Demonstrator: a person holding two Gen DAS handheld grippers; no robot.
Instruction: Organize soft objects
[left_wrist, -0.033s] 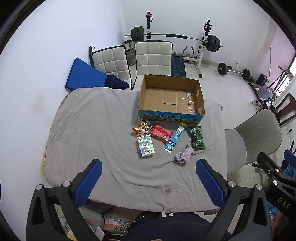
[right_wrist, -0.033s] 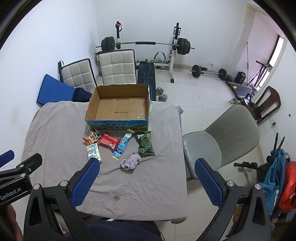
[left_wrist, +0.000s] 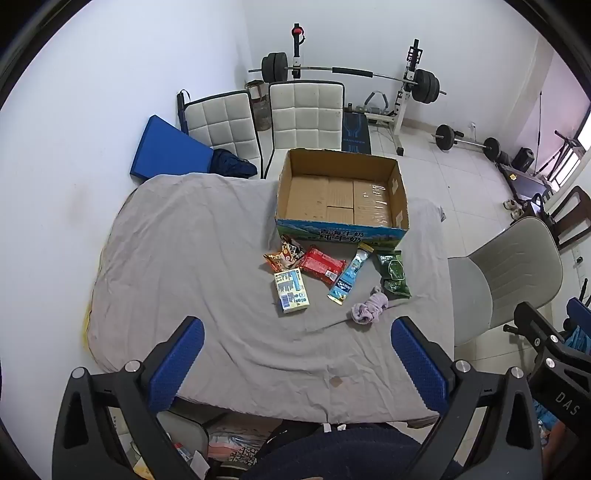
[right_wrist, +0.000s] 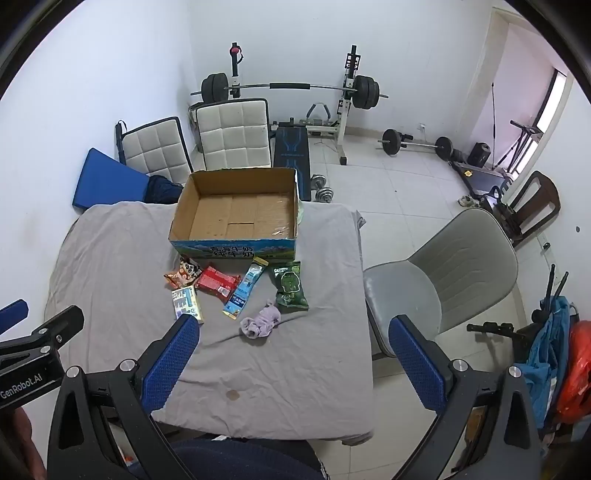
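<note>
Right now, through my left wrist camera, my left gripper (left_wrist: 295, 354) hangs above the near edge of the grey-sheeted table (left_wrist: 184, 258) with its blue fingers spread wide and nothing between them. Just above frame centre sits the open cardboard box (left_wrist: 341, 195), and below its printed front lie the snack packets: an orange pack (left_wrist: 282, 254), a red pack (left_wrist: 322, 265), a white-and-yellow carton (left_wrist: 291, 290), a light blue sachet (left_wrist: 349, 275) and a green bag (left_wrist: 394, 273). The soft purple cloth (left_wrist: 369, 310) lies crumpled just below the green bag, right of centre. Through my right wrist camera, my right gripper (right_wrist: 293, 354) is likewise spread and empty, its left finger low over the table and its right finger before the grey chair (right_wrist: 454, 277). The purple cloth (right_wrist: 261, 321) lies just left of centre, between the fingers and above them, touching the sheet, with the green bag (right_wrist: 290, 286) just above it and the box (right_wrist: 236, 218) higher up.
</note>
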